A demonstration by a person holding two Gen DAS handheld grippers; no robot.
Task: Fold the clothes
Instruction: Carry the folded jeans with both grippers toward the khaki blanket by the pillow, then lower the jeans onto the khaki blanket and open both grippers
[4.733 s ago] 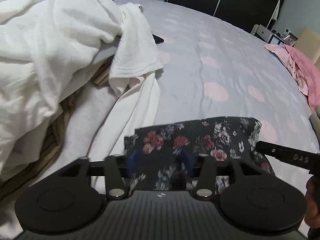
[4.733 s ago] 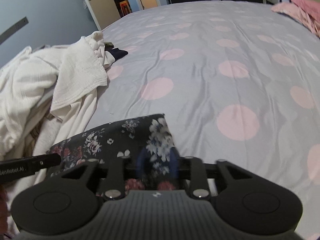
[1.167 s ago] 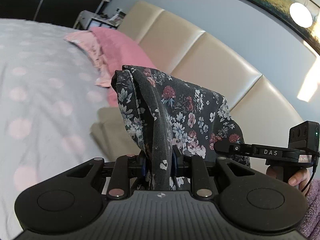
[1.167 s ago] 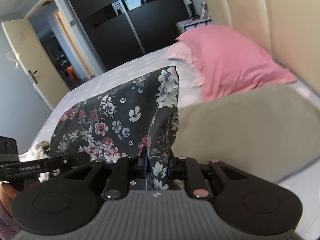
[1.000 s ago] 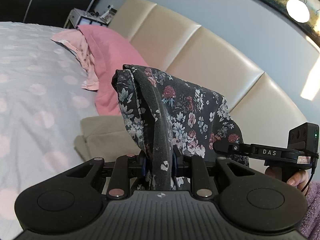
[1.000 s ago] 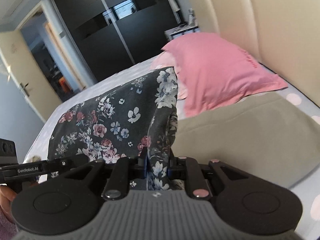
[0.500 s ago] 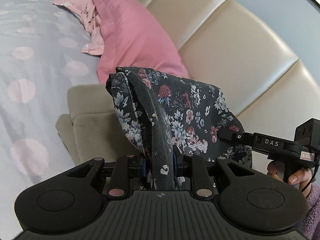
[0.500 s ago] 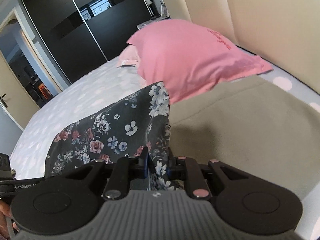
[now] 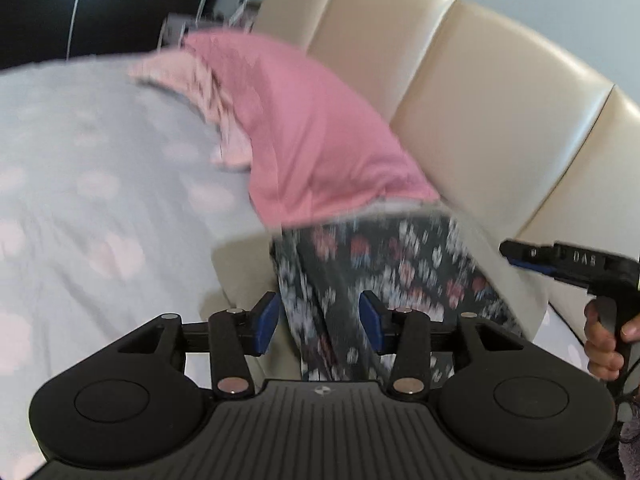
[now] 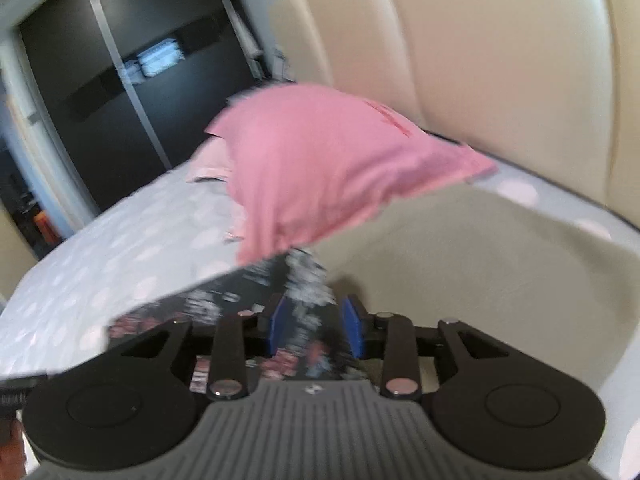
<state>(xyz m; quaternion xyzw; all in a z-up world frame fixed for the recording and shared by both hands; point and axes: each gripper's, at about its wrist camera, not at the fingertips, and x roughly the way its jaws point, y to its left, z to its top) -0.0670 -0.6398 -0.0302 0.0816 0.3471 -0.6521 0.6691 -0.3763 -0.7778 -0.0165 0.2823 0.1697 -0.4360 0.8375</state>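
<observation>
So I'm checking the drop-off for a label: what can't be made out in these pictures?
- Floral garment: motion-blurred in both views, so its fold edges are unreadable; its near end is hidden behind the left tongs.
- Beige folded item beneath: the pink pillow covers its far edge.
- Right tongs: opening around the cloth; pad contact unclear.
</observation>
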